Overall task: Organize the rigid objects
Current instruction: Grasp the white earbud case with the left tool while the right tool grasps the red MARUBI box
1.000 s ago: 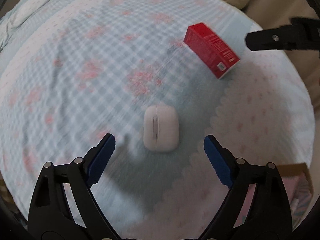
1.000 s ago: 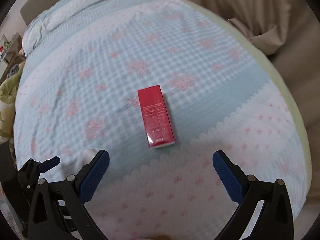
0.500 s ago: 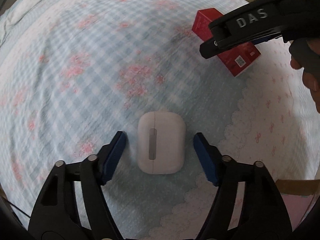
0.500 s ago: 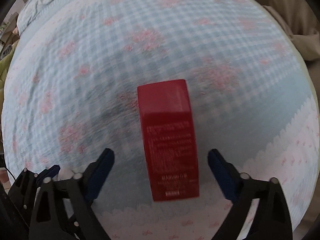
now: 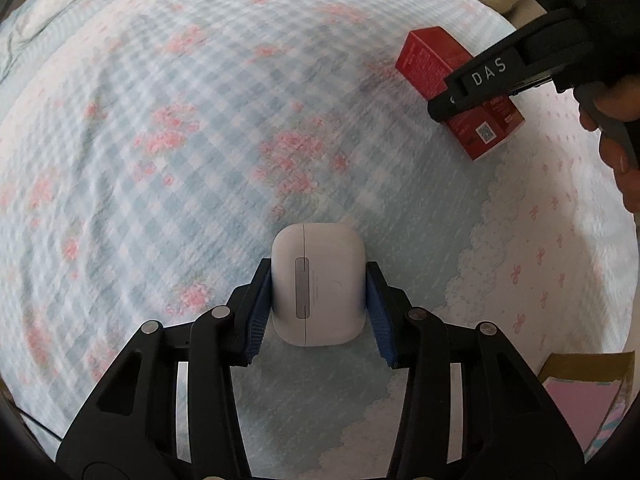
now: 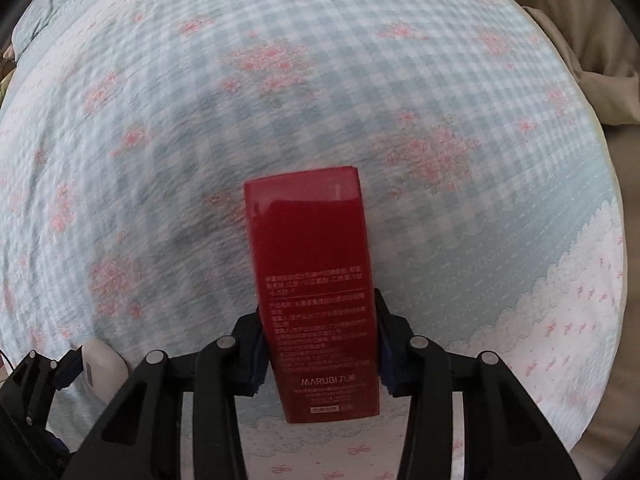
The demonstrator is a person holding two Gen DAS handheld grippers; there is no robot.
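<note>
While the left hand-held gripper (image 5: 319,300) clamps its blue pads on the sides of a white earbud case (image 5: 318,284) lying on the bed (image 5: 160,160), the right hand-held gripper (image 6: 318,340) is closed on the near end of a red box (image 6: 312,272), ahead and to the right of the left one; checked bedding lies open ahead of both; beige fabric (image 6: 600,80) borders the bed's far right edge; a cardboard box (image 5: 588,392) sits at the left gripper's near right.
</note>
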